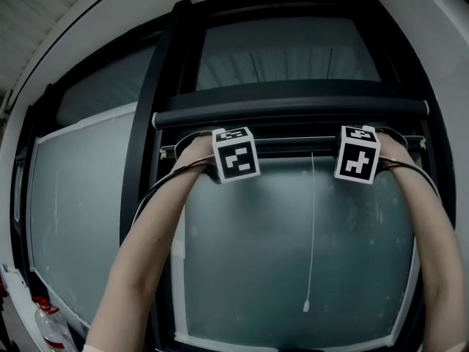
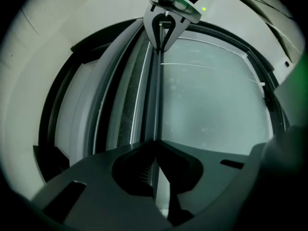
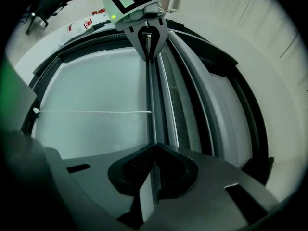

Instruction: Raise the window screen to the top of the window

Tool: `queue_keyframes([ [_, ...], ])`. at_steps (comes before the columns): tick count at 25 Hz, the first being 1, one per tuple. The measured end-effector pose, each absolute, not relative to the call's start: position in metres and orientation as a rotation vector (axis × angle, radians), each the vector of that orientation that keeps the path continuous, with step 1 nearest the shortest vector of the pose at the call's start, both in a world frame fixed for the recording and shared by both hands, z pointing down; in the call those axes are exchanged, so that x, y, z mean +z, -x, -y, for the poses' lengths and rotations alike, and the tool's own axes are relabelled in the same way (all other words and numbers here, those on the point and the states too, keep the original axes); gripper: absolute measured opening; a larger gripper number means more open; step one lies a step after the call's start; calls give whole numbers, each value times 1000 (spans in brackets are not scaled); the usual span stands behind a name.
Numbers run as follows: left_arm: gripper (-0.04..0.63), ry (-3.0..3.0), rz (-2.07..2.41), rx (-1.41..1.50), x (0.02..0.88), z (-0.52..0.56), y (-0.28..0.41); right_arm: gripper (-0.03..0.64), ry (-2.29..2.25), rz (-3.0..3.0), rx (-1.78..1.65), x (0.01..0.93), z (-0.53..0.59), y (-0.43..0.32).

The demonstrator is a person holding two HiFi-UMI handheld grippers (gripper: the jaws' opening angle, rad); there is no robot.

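Two grippers clamp the screen's bottom bar (image 1: 293, 144), just below the roller housing (image 1: 293, 112): the left gripper (image 2: 155, 141) near its left end, the right gripper (image 3: 153, 146) near its right end.

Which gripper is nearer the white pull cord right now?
Right. The right gripper is shut on the screen bar just to the right of where the pull cord hangs. The left gripper grips the same bar farther off, on the cord's left.
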State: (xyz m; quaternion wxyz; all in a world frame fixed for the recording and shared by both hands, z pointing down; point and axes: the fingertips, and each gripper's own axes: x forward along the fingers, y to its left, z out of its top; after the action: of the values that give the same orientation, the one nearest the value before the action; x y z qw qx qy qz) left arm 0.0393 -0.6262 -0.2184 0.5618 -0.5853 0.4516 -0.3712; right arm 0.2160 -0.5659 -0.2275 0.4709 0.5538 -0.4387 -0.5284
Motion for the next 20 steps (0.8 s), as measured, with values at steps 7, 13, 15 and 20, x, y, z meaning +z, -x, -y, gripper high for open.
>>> queue_keyframes([
  [7, 18, 1316, -1123, -789, -266, 624, -39, 20, -1443, 1005, -1314, -276, 567, -216],
  [13, 18, 1302, -1123, -780, -281, 626, -41, 23, -1499, 1047, -1355, -291, 568, -217],
  [15, 18, 1313, -1116, -770, -282, 626, -39, 23, -1497, 1043, -1373, -293, 568, -216],
  [20, 20, 1329, -1124, -707, -280, 625, -37, 26, -1556, 1112, -1426, -291, 567, -214],
])
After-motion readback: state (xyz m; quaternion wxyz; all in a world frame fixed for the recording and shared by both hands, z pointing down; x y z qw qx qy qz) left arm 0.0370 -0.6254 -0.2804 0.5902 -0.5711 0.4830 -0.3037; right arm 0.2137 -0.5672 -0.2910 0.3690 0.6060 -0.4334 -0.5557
